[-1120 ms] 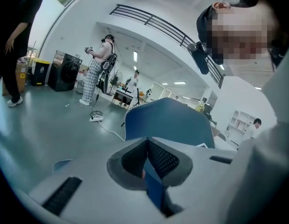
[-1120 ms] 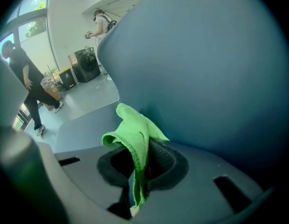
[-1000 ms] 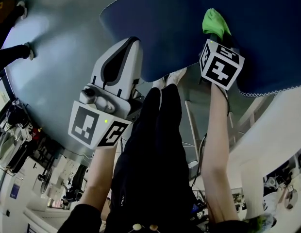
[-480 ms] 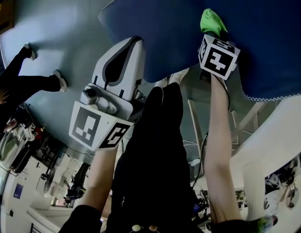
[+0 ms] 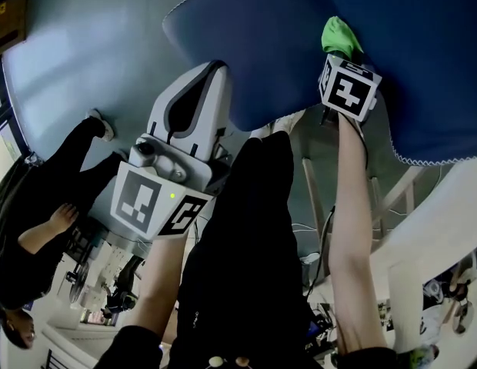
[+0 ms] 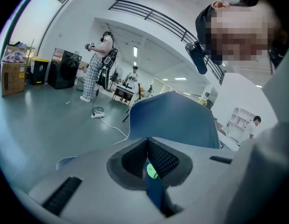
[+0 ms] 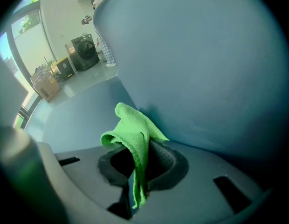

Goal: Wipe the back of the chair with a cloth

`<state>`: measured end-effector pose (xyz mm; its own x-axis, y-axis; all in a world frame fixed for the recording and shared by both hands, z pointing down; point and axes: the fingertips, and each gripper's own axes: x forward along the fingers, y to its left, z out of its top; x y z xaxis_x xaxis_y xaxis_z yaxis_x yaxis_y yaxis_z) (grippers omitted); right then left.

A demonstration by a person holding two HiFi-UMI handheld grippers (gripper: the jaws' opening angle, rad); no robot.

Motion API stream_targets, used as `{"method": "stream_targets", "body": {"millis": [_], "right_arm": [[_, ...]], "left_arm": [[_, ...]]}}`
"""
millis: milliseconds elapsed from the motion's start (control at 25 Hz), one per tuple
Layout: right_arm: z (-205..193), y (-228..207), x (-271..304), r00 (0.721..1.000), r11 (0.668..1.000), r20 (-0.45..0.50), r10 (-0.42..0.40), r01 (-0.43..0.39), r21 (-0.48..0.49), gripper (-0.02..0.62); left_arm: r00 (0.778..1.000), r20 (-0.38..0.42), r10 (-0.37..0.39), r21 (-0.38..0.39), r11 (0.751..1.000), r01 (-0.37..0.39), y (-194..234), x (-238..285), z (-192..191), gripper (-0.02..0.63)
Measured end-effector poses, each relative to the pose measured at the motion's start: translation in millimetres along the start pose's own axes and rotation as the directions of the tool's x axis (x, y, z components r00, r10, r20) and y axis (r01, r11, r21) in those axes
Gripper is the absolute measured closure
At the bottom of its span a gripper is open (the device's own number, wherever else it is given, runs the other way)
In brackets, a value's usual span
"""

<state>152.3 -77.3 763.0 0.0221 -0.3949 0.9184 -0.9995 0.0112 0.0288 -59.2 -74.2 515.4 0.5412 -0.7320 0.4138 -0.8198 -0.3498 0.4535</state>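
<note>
On the chair back [image 5: 277, 37], near the edge closest to the person: cloth [image 5: 340, 35], green, bunched, with its free fold against the blue covering.

Right gripper [image 5: 340, 54]: jaws closed on the cloth, which spills out above them and hangs down between them in the right gripper view. Its tip points at the blue surface.

Left gripper [image 5: 211, 71]: jaws brought together, nothing between them. It is held off the chair back, just short of its near edge, and does no work on the panel.

Step in hand, as judged: wiping is under way, or just starting, with cloth and panel in contact. How much of the panel is already done cannot be told.

Next move calls for: steady pressure and a sweep across the covering, with the grip firm enough that the fabric's drag does not pull the cloth from the jaws.

Edges: a scalloped trim [image 5: 423, 158] runs along the covering's border at the right, and a stroke carried past it would run off the panel. The covering looks loose and may shift or ruck.

Open room: broad blue surface lies beyond and to either side of the cloth. Bare floor [image 5: 85, 44] lies left of the chair, where a bystander [image 5: 38, 206] is well apart from both grippers.
</note>
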Motion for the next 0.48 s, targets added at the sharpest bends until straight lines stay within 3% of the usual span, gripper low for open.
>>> {"method": "stream_targets", "body": {"millis": [240, 480], "right_arm": [[2.1, -0.3, -4.9, 1.000, 1.000, 0.003, 0.004, -0.004, -0.003, 0.545], [7.1, -7.2, -18.1, 0.997, 0.999, 0.069, 0.043, -0.044, 0.005, 0.545]], "left_arm": [[1.000, 0.007, -0.005, 0.003, 1.000, 0.005, -4.1, -4.8, 3.7, 0.600], [1.000, 0.015, -0.014, 0.014, 1.000, 0.013, -18.7, -3.3, 4.2, 0.600]]}}
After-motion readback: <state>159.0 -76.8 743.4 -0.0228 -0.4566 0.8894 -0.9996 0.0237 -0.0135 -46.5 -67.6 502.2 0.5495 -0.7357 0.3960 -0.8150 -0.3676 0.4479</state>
